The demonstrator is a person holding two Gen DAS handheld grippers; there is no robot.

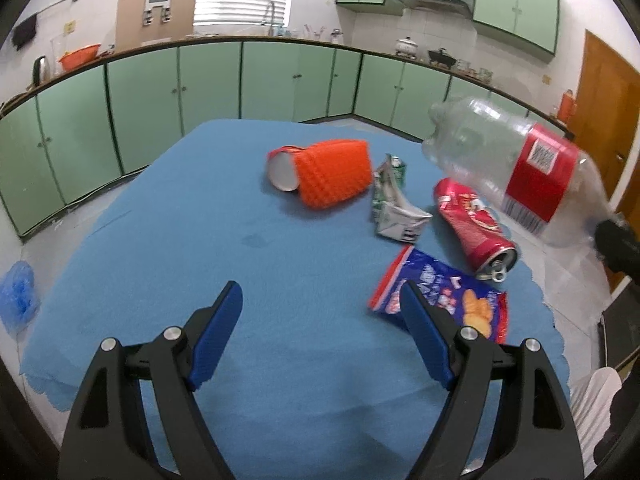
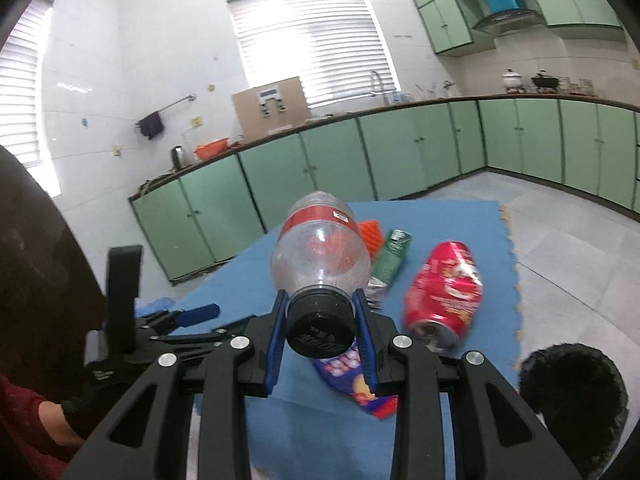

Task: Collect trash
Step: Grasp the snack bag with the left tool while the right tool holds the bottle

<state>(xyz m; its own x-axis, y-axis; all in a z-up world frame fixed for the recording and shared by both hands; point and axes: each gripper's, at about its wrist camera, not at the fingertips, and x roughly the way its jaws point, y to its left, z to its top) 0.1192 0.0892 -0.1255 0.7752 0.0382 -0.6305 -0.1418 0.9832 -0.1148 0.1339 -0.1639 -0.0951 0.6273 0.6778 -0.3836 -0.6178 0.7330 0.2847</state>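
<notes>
My right gripper point(image 2: 320, 312) is shut on the black cap of a clear plastic bottle point(image 2: 320, 256) with a red label, held in the air above the blue table. The bottle also shows at the right of the left wrist view point(image 1: 516, 168). My left gripper point(image 1: 320, 304) is open and empty over the blue cloth point(image 1: 240, 280). On the table lie an orange basket point(image 1: 334, 172) on its side, a crushed green-white carton point(image 1: 392, 204), a dented red can point(image 1: 472, 224) and a blue-red snack wrapper point(image 1: 448, 296) by the left gripper's right finger.
Green kitchen cabinets point(image 1: 208, 80) line the walls behind the table. A blue plastic bag point(image 1: 18, 292) lies on the floor at the left. A wooden door point(image 1: 608, 112) stands at the right. The table's right edge runs close to the can point(image 2: 444, 288).
</notes>
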